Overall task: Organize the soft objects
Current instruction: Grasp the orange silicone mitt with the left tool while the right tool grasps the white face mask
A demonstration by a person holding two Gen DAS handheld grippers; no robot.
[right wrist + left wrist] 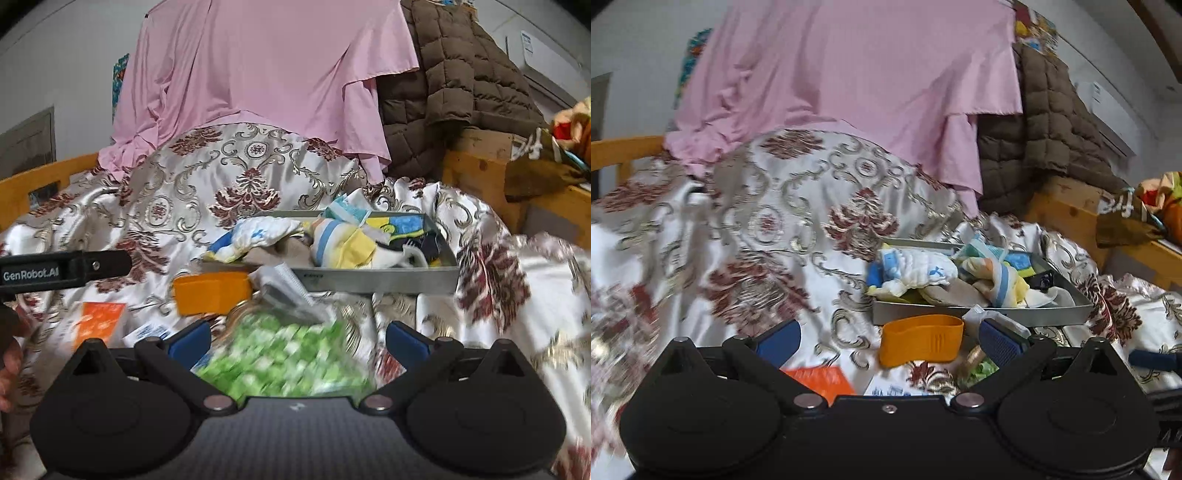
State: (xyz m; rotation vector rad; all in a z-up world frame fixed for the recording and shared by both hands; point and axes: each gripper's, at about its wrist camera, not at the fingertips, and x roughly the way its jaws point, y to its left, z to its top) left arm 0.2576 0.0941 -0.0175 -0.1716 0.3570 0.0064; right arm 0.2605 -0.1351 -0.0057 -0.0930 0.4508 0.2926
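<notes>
A grey metal tray (979, 315) (380, 282) rests on the patterned bedspread and holds a heap of soft things. Among them are a white cloth with blue marks (919, 273) (266, 232) and a striped pastel cloth (993, 277) (340, 240). My left gripper (890, 341) is open, low over the bed, with an orange band-like object (921, 341) (212, 293) just ahead between its fingers. My right gripper (298, 341) is open too. A blurred green-and-white checked soft item (288, 362) (982, 369) lies between its blue pads (190, 341); I cannot tell if they touch it.
A clear plastic packet (284, 284) and an orange packet (820, 380) (98, 323) lie in front of the tray. Behind it hang a pink sheet (849, 74) and a brown quilted jacket (1045, 122). A wooden bed frame (1067, 214) runs along the right.
</notes>
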